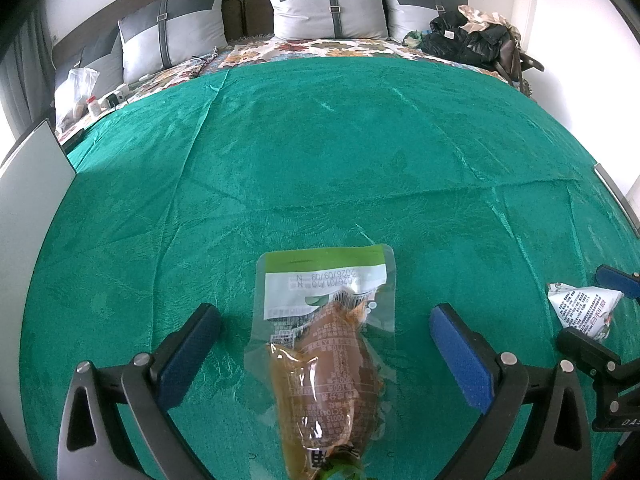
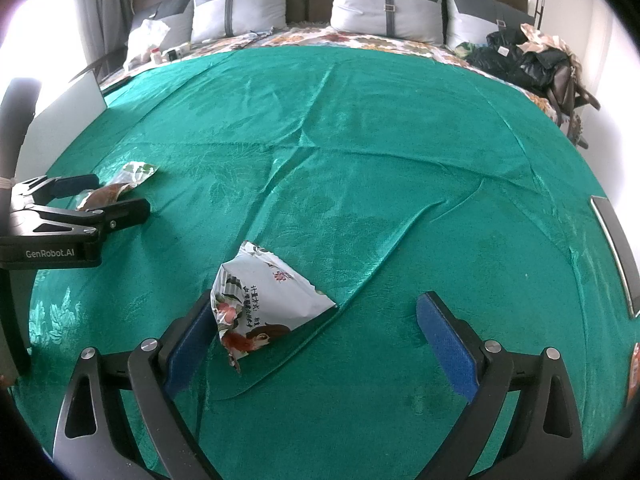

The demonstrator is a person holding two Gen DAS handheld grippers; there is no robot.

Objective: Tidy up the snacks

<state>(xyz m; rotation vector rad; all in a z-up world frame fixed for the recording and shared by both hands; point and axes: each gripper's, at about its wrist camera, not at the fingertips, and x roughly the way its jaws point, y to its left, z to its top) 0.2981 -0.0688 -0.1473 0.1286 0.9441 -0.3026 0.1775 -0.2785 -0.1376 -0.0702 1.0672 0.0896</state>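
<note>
The near end of the clear brown snack pouch (image 1: 324, 368), lying between the left jaws, runs off the bottom edge. Right of those jaws, the white snack packet (image 1: 582, 308) is partly covered by the right gripper (image 1: 600, 308); its print is too small to read.

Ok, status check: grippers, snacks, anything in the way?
Left gripper open, straddling brown vacuum-packed snack. Right gripper open, white snack packet against its left finger. Both snacks flat on green cover; nothing blocking.
</note>
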